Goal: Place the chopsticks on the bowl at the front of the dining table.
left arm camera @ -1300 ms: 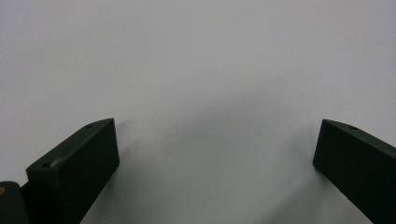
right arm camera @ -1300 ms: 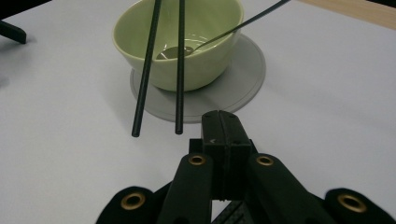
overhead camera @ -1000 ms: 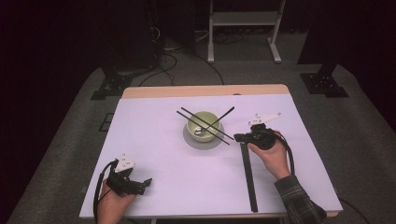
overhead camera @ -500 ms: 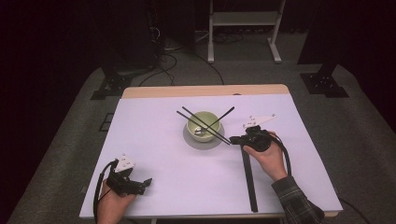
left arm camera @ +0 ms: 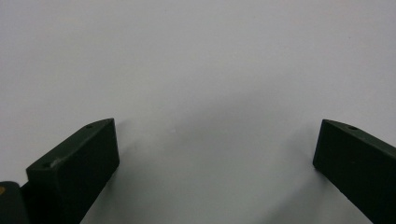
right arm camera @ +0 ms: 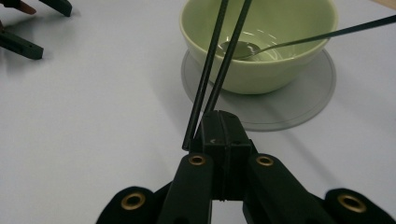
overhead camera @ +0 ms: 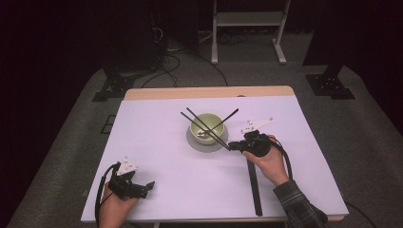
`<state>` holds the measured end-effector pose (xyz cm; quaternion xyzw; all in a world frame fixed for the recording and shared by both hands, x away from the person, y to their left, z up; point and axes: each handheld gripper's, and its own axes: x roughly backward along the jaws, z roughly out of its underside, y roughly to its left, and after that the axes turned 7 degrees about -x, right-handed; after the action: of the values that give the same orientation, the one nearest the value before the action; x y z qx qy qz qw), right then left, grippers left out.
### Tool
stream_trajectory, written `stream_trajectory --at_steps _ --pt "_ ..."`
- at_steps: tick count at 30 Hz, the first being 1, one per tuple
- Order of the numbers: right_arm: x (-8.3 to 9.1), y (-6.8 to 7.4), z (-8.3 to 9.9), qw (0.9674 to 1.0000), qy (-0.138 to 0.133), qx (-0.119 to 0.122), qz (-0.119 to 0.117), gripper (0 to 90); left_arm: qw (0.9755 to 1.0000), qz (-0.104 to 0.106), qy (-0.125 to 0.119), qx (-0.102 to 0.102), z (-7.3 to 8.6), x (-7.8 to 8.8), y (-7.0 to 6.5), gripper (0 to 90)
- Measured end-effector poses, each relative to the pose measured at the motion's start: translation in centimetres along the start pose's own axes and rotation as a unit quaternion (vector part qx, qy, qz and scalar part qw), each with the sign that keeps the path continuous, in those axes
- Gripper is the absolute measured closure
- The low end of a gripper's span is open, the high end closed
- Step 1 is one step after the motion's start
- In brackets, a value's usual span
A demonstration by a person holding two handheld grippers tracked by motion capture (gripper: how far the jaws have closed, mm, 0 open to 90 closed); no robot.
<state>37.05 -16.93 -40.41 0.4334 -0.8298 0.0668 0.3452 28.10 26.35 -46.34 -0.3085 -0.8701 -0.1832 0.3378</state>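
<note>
Resting the left gripper (overhead camera: 138,186) wide open on the table (overhead camera: 157,142), pinching the near ends of two chopsticks (right arm camera: 219,60) in the closed right gripper (right arm camera: 219,126) across the green bowl (right arm camera: 280,56), probably laying them on its rim, needing gentle release next.

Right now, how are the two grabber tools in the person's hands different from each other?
The left gripper has its black jaws wide apart with nothing between them; the right gripper has its jaws shut on the pair of thin black chopsticks. The left gripper sits by the near edge of the white table, far from the pale green bowl; the right gripper is close beside that bowl. Both are black and hand-held.
</note>
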Motion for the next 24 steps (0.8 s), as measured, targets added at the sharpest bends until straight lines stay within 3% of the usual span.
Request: stream_trajectory --at_steps 24 --pt "-2.3 3.2 -0.5 0.9987 0.02 0.038 -0.026 89.9 1.0 0.0 -0.001 0.001 0.0 0.0 0.0 0.0"
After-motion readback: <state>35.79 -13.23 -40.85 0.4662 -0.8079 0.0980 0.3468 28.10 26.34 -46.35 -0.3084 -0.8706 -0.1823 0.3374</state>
